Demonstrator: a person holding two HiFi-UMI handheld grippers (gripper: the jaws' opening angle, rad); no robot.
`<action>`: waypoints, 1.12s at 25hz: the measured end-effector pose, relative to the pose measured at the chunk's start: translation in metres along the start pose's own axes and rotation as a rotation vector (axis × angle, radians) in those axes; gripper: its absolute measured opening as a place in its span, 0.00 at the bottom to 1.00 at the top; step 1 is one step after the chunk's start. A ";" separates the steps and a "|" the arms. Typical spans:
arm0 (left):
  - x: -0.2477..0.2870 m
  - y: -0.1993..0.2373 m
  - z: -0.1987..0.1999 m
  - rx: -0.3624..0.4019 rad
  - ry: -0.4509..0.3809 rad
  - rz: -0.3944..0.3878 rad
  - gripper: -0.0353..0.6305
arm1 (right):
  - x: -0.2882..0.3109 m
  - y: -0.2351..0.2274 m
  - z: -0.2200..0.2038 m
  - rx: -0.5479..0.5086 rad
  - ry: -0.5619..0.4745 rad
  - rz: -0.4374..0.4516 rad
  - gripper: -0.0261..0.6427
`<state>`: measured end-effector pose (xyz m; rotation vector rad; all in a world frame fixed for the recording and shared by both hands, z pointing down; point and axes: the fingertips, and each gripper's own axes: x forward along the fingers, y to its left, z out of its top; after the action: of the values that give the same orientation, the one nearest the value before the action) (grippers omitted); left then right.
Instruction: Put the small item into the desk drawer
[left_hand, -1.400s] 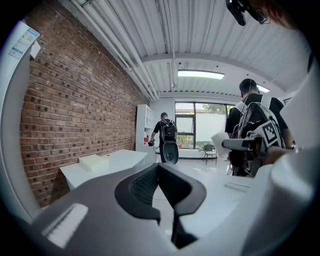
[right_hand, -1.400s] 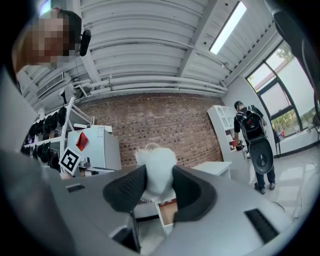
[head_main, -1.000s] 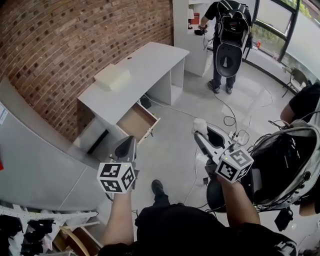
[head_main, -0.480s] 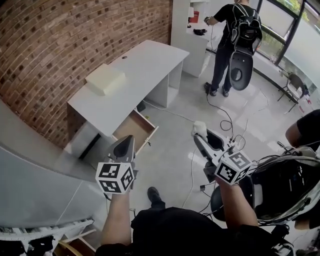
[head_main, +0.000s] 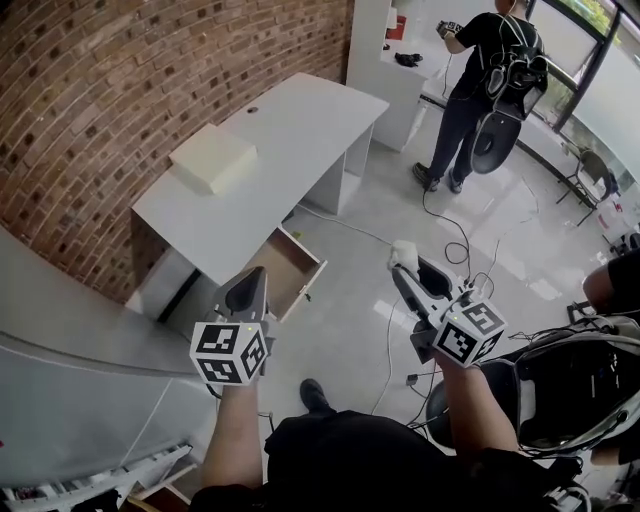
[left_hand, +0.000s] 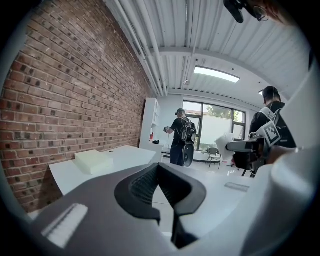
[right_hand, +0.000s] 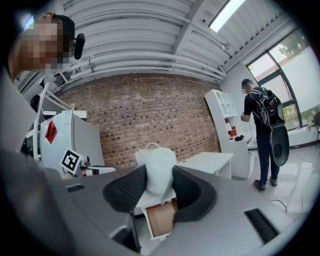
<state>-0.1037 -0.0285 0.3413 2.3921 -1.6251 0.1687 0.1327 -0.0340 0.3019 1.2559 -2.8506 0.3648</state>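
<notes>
White and soft-looking, the small item (head_main: 403, 254) sits at the tip of the right tool (head_main: 406, 268) in the head view, held in the air above the floor and well apart from the desk (head_main: 300, 120). The drawer (head_main: 287, 272) below the desk top already stands pulled out, its brown bottom bare as far as can be seen. The left tool (head_main: 251, 283) points towards that drawer and carries nothing. A pale foam block (head_main: 212, 158) lies on the desk beside the brick wall (head_main: 110, 90), and a person with a backpack (head_main: 490, 70) stands at a white shelf unit far behind.

In the left gripper view the left tool (left_hand: 158, 167) has its jaws together at the tips with nothing between them; the foam block (left_hand: 93, 161) and desk top lie ahead.

In the right gripper view the right tool (right_hand: 159, 174) is clamped on the small item (right_hand: 156, 159), which bulges out above the pads like a tuft of fluffy white stuff, with a thin loop or strand showing at its top. The open drawer (right_hand: 161, 220) appears beyond, below the jaws.

By my reading the opening and the pickup are done; what is left is carrying the item over the drawer, lowering it in and letting go, perhaps pushing the drawer shut after.
</notes>
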 end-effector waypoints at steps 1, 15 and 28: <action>0.002 0.006 0.002 -0.003 -0.003 0.001 0.07 | 0.007 0.000 0.002 -0.003 -0.001 -0.002 0.26; 0.000 0.070 0.011 -0.037 -0.037 0.014 0.07 | 0.070 0.021 0.017 -0.039 0.007 0.018 0.27; 0.050 0.094 0.010 -0.037 0.010 0.069 0.07 | 0.133 -0.017 0.011 0.014 0.021 0.101 0.27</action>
<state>-0.1728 -0.1089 0.3558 2.3059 -1.6925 0.1619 0.0560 -0.1440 0.3075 1.1054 -2.9056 0.3975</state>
